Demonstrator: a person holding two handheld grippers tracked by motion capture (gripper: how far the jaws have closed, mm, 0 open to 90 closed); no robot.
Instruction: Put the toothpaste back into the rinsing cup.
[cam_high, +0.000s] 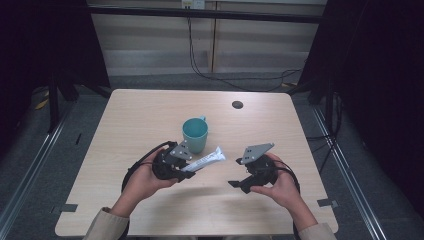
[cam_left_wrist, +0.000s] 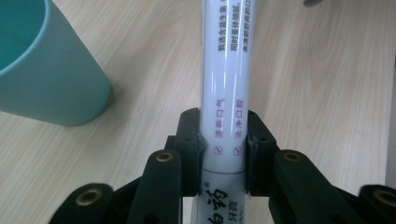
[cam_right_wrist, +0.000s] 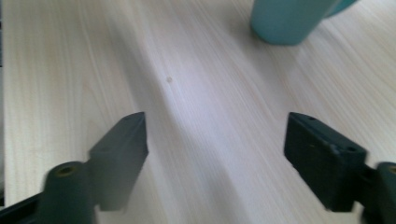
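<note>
High view, left gripper (cam_high: 186, 169): held low over the surface (cam_high: 130, 120), its fingers clamped on the white toothpaste tube (cam_high: 205, 161), which sticks out ahead of them toward the right gripper.
High view, right gripper (cam_high: 239, 183): just beyond the tube's far tip, apart from it, fingers wide with nothing between them.
High view, teal cup (cam_high: 195, 134): upright just behind the left fingers and the tube; judged the likely home for the tube.
High view, room: bare wood lies between the 2 grippers and toward the near edge; the far edge and a dark round hole (cam_high: 237, 104) sit well beyond the cup.
Left gripper view, grip: the 2 fingers (cam_left_wrist: 190, 149) press the tube (cam_left_wrist: 226, 70) from both sides near its lower end, so it runs straight out along their axis, likely to keep it steady for aiming.
Left gripper view, cup (cam_left_wrist: 51, 79): close on the left of the fingers, wall near the tube but not touching it.
Right gripper view, fingers (cam_right_wrist: 122, 154): spread far apart over plain surface (cam_right_wrist: 205, 121), empty.
Right gripper view, cup (cam_right_wrist: 289, 18): ahead and to the right of the fingers, well apart, base standing flat.
</note>
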